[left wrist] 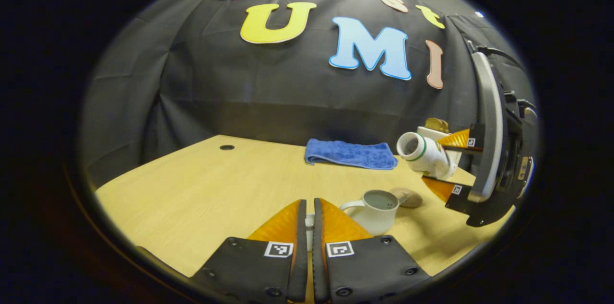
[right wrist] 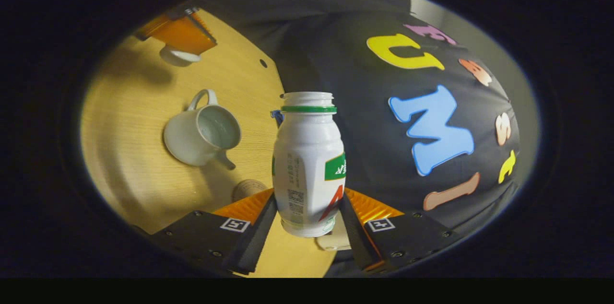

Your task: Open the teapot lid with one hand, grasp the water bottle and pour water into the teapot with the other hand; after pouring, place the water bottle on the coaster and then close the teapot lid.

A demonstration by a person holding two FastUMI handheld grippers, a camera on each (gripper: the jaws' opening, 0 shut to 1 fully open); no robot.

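The white teapot (left wrist: pixel 374 210) stands open on the wooden table, water showing inside; it also shows in the right gripper view (right wrist: pixel 201 136). My left gripper (left wrist: pixel 310 208) is shut on the white teapot lid (left wrist: pixel 309 225), held off to the left of the pot. In the right gripper view the left gripper (right wrist: pixel 177 35) hangs with the lid (right wrist: pixel 180 57) under its fingers. My right gripper (right wrist: pixel 309 193) is shut on the white water bottle (right wrist: pixel 309 165), uncapped with a green ring at its neck. In the left gripper view the bottle (left wrist: pixel 424 153) lies tilted on its side above and right of the pot, mouth towards it, with no stream of water visible.
A round brown coaster (left wrist: pixel 407 197) lies just behind the teapot, also seen as the coaster (right wrist: pixel 247 189) near the bottle's base. A folded blue cloth (left wrist: pixel 350 154) rests at the table's back edge. A small dark hole (left wrist: pixel 227 147) marks the table's far left.
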